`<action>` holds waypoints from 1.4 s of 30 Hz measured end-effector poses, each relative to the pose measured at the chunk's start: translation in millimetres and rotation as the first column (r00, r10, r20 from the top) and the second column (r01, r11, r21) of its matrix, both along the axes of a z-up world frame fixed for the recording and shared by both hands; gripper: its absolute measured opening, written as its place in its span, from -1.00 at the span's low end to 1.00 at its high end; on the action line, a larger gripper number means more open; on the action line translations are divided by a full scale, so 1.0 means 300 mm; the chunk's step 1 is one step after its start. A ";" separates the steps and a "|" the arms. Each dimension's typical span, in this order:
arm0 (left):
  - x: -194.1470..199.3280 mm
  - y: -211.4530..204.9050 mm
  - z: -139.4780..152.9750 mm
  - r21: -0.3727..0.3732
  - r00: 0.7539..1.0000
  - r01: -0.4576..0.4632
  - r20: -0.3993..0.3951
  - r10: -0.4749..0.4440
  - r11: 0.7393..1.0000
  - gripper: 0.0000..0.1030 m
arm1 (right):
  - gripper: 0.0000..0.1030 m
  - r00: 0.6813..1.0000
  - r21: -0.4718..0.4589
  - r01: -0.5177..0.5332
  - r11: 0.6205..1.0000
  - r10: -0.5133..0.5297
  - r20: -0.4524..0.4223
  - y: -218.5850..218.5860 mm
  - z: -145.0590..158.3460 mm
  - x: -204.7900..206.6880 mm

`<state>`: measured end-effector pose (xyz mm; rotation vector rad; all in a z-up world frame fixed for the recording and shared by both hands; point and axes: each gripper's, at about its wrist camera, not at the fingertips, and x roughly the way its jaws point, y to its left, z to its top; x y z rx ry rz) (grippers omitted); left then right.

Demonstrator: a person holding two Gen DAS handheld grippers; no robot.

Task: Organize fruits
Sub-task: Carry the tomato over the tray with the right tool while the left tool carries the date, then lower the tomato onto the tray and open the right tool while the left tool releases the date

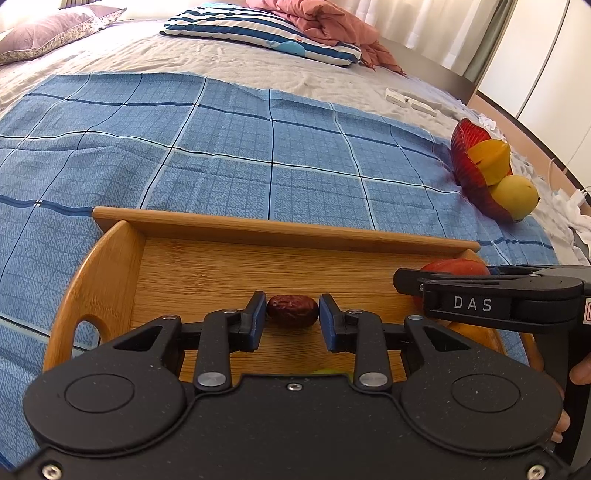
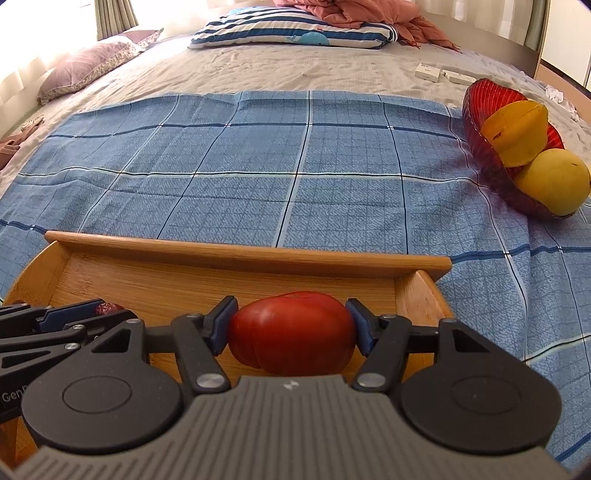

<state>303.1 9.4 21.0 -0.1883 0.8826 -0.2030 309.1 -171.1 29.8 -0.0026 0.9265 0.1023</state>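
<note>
A bed (image 2: pixel 280 74) fills the room's view, covered by one grey sheet, with curtains and pale cupboard doors behind. On it lie two pillows, one mauve pillow (image 2: pixel 88 66) and one striped pillow (image 2: pixel 288 33), with one crumpled pink blanket (image 2: pixel 369 14) at the far end. One blue checked cloth (image 2: pixel 295 162) is spread over the near half. On the cloth sits one wooden tray (image 2: pixel 236 258), and to the right of it one red bowl (image 2: pixel 491 110) holding two fruits: a starfruit (image 2: pixel 517 129) and a yellow pear (image 2: pixel 554 181). Two small white boxes (image 2: pixel 428 72) lie on the sheet beyond the bowl.

In the tray are a red tomato (image 2: pixel 291 332) and a dried date (image 1: pixel 292 311). The right gripper (image 2: pixel 291 328) has both pads against the tomato's sides. The left gripper (image 1: pixel 292 314) has its jaws just either side of the date, a sliver of gap showing on each side, so it is not gripped.
</note>
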 end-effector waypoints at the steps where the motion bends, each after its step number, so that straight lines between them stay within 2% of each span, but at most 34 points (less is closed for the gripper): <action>1: 0.000 0.000 0.000 0.001 1.000 0.000 0.000 0.000 1.000 -0.28 | 0.40 1.000 -0.003 -0.001 1.000 0.001 -0.001 0.001 0.000 0.000; 2: 0.000 0.000 0.000 0.002 1.000 -0.002 0.001 0.002 1.000 -0.24 | 0.49 1.000 -0.007 -0.003 1.000 0.003 -0.003 0.002 0.001 -0.001; 9: -0.010 0.003 0.004 0.018 1.000 -0.010 0.003 0.010 1.000 -0.08 | 0.49 1.000 -0.023 -0.005 1.000 0.005 0.011 0.001 0.010 -0.009; 12: -0.018 0.002 0.010 0.031 1.000 -0.010 0.006 0.009 0.999 0.15 | 0.50 1.000 -0.019 -0.005 1.000 0.005 0.010 -0.001 0.010 -0.015; 14: -0.027 0.003 0.015 0.042 1.000 -0.012 0.013 0.012 0.999 0.18 | 0.50 1.000 -0.017 -0.005 1.000 0.005 0.015 -0.003 0.014 -0.021; 17: -0.045 0.014 0.026 0.040 0.999 -0.021 0.030 0.019 0.999 0.22 | 0.51 1.000 0.004 -0.003 1.000 0.003 0.027 -0.011 0.026 -0.035; 19: -0.062 0.020 0.037 0.037 0.999 -0.019 0.048 0.017 0.999 0.40 | 0.52 0.999 0.022 -0.002 1.000 0.002 0.036 -0.018 0.036 -0.047; 25: -0.140 0.032 0.074 0.044 0.995 -0.006 0.101 0.002 0.999 0.59 | 0.56 0.997 0.064 -0.004 0.998 -0.001 0.078 -0.042 0.064 -0.113; 36: -0.316 0.045 0.129 0.066 0.980 -0.010 0.201 -0.003 0.998 0.71 | 0.71 0.977 0.098 -0.040 0.994 0.019 0.211 -0.073 0.116 -0.307; 42: -0.414 0.042 0.143 0.063 0.970 -0.017 0.243 0.001 0.998 0.74 | 0.72 0.968 0.148 -0.037 0.988 -0.001 0.250 -0.099 0.110 -0.403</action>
